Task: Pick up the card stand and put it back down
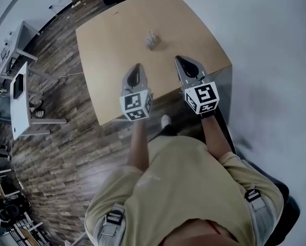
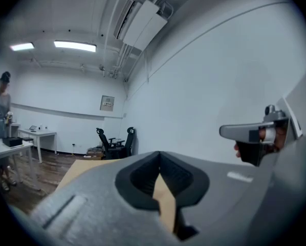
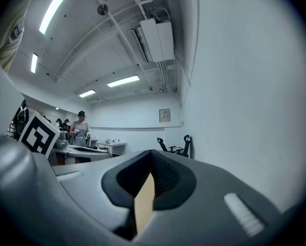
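Head view showed the card stand (image 1: 152,40) upright on the wooden table (image 1: 107,40), a little ahead of both grippers and touched by neither. The left gripper (image 1: 137,67) and right gripper (image 1: 180,60) hovered over the table's near side, each with its jaws pressed together on nothing.

My left claw (image 1: 137,68) and right claw (image 1: 182,61) are matt grey plastic; the table (image 1: 117,37) is smooth pale wood, the floor (image 1: 66,132) at nine o'clock dark planks.
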